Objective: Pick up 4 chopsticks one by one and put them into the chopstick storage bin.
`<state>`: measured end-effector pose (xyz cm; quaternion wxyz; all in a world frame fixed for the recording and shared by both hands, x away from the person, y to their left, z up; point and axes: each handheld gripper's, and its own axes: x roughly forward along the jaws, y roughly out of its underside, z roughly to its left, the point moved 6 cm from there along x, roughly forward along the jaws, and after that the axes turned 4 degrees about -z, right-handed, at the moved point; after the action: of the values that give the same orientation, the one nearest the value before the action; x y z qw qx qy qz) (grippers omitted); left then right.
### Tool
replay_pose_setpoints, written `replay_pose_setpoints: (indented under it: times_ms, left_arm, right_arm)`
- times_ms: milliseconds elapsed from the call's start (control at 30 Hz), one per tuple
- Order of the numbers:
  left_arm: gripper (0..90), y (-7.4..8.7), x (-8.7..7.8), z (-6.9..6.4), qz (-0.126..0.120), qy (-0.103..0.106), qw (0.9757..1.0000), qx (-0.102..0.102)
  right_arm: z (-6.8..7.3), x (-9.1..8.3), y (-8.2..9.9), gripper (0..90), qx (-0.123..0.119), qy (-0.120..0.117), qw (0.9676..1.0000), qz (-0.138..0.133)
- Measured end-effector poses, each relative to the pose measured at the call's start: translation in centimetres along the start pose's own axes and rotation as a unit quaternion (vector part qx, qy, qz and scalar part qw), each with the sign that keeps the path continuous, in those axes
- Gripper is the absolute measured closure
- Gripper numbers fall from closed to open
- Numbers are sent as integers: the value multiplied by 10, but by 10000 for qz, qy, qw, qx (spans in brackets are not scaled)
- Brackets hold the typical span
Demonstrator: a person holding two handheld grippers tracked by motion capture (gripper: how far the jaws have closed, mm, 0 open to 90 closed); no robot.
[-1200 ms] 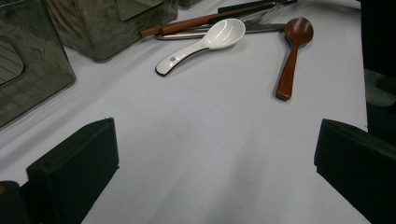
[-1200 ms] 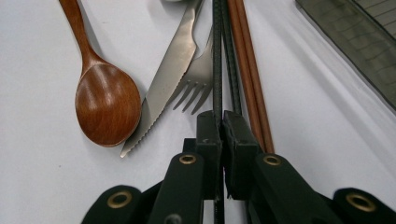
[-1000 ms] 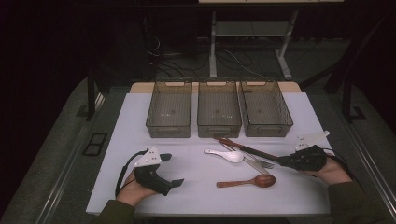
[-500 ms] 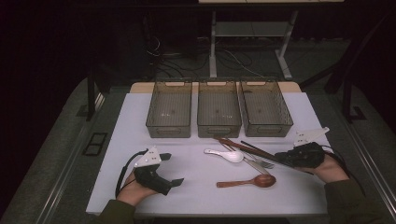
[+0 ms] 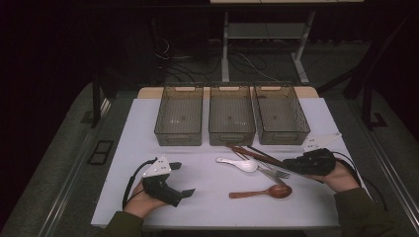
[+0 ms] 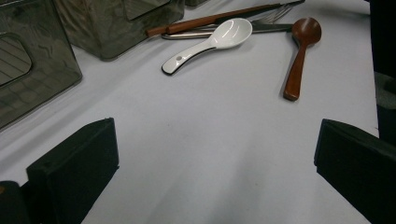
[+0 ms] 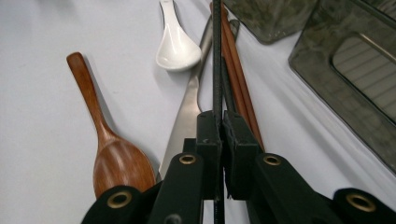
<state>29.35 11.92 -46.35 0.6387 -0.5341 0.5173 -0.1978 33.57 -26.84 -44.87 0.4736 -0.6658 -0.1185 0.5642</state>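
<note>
The right gripper (image 7: 218, 140), low at centre in its own view, is clenched on a thin black chopstick (image 7: 216, 56) that runs up the frame between its pads. Just beside it lie reddish-brown wooden chopsticks (image 7: 238, 70), a steel fork (image 7: 187, 116), a white ceramic soup spoon (image 7: 176, 46) and a brown wooden spoon (image 7: 114, 158).

In the high view's lower left, the left gripper (image 5: 179, 178) rests released on the white tabletop (image 5: 148, 128), jaws wide apart with nothing between them.

Three smoky translucent plastic bins (image 5: 179, 136) stand side by side across the middle of the high view; all look empty. No readable writing shows.

The right gripper view shows the clamp on the chopstick; the high view shows all three bins.
</note>
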Motion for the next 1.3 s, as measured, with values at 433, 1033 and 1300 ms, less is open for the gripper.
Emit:
replay_pose_setpoints:
  times_ms: [433,1033,1300]
  left_arm:
    - [0,-1,-1,0,-39,3,10000,-25]
    - [0,-1,1,-1,-14,42,10000,-13]
    - [0,-1,1,-1,-21,7,10000,-16]
  right_arm:
    - [6,20,-21,856,34,-55,9998,-199]
    - [13,46,-49,856,82,-97,9988,-475]
    - [18,55,-60,856,116,-172,9979,-612]
